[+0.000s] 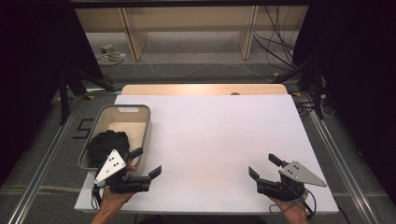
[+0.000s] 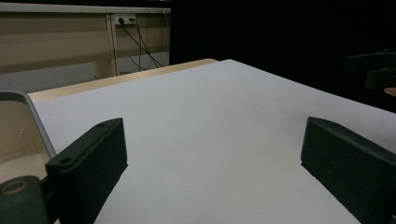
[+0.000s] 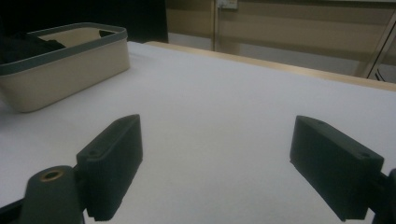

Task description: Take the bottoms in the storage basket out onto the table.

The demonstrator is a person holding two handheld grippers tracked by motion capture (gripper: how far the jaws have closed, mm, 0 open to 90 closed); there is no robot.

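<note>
A cream bin with a grey rim [image 1: 145,122] stands at the left of the white table [image 1: 215,135], and a black bundle of cloth [image 1: 108,143] lies in its near half. My left gripper [image 1: 145,163] sits just in front of the bin's near right corner, open, with nothing between its jaws [image 2: 215,154]. My right gripper [image 1: 265,167] rests near the table's front right, also open and empty [image 3: 215,158]. In the right gripper view the bin [image 3: 70,65] is at the far left with the dark cloth [image 3: 23,44] inside.
The bin's rim [image 2: 28,121] shows at the left edge of the left gripper view. Beyond the table are wooden shelving legs [image 1: 135,37] and loose cables [image 1: 275,42] on the floor. Metal rails [image 1: 42,163] run along both sides of the table.
</note>
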